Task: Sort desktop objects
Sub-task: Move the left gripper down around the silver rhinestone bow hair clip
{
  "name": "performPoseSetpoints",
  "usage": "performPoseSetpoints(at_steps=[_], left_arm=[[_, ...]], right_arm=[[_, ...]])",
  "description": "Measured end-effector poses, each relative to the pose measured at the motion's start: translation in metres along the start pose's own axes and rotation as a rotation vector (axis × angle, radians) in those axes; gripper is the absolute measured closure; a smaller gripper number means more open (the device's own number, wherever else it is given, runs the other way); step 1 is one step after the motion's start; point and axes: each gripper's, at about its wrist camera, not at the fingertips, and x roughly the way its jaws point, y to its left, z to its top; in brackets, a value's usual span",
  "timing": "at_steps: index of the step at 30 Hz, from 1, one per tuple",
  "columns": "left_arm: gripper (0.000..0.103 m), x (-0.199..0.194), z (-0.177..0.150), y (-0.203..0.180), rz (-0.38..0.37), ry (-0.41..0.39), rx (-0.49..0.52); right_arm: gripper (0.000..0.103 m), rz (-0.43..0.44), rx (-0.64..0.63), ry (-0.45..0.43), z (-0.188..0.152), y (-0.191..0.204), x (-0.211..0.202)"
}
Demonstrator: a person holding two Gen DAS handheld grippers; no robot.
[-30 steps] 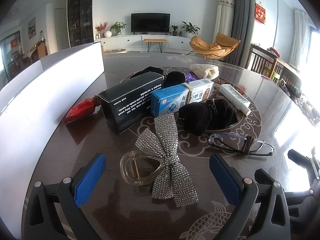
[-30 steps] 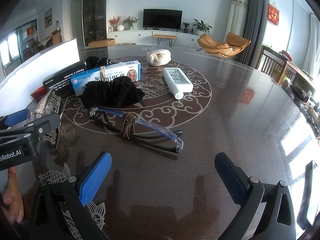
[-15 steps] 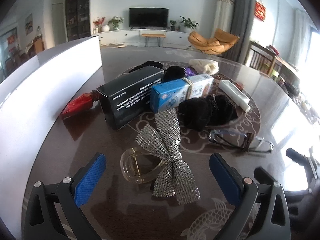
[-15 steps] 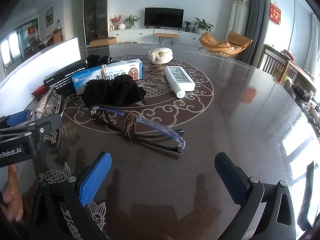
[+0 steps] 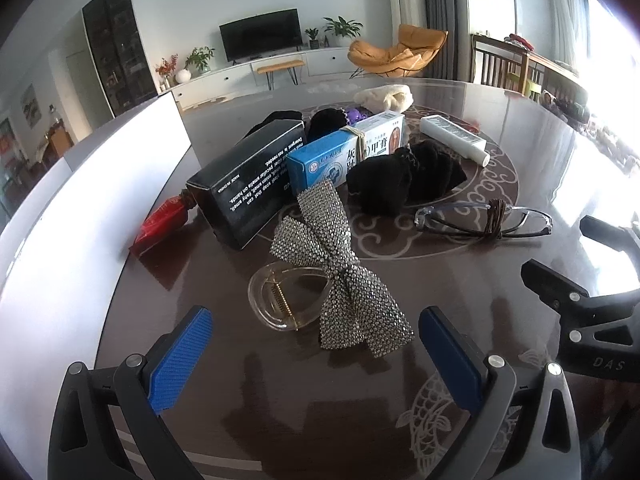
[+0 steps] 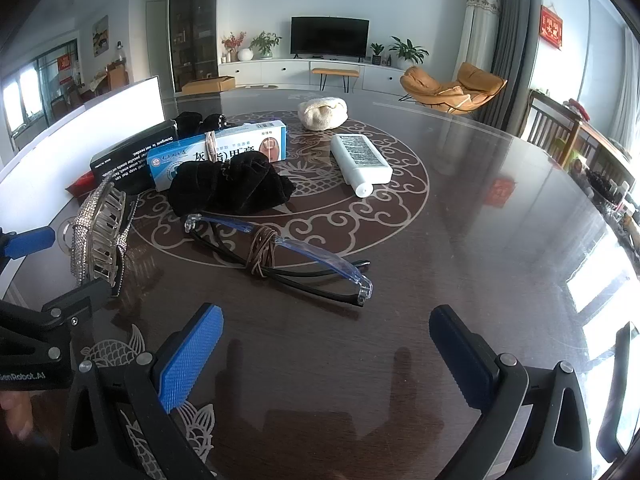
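dark glossy wood with pale scroll and fish inlay forms the round table [image 6: 500, 264] in front of you; it stands in a living room with a wall television [image 6: 329, 36], a white low cabinet and an orange lounge chair [image 6: 452, 86] behind it. a white box wall [image 5: 72, 216] runs along the table's left edge. your left gripper [image 5: 316, 352] hovers above the table with its blue pads spread wide and nothing between them; just ahead of it lies the rhinestone bow hair clip [image 5: 340, 268], its bow running from far-left to near-right, with the clear claw part on its left. beyond the clip lie a black box [image 5: 248, 184], a blue medicine box [image 5: 344, 152] bound with a rubber band, a black scrunchie [image 5: 404, 180] and a white tube [image 5: 452, 138] whose cap points toward you. your right gripper [image 6: 326, 350] is likewise wide apart and holds nothing. ahead of it lie the folded glasses [image 6: 276, 256], tied at the middle with a brown band, long axis running from far-left to near-right. a cream cloth bundle [image 6: 323, 112] sits at the far side of the inlay.
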Motion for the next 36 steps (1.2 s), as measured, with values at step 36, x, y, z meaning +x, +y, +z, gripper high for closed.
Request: performPoseSetpoints(at_steps=[36], left_arm=[[0.0,0.018,0.002,0.009,0.0,0.072,-0.024]], right_arm=[[0.0,-0.014,-0.002,0.084,0.002,0.0,0.013]])
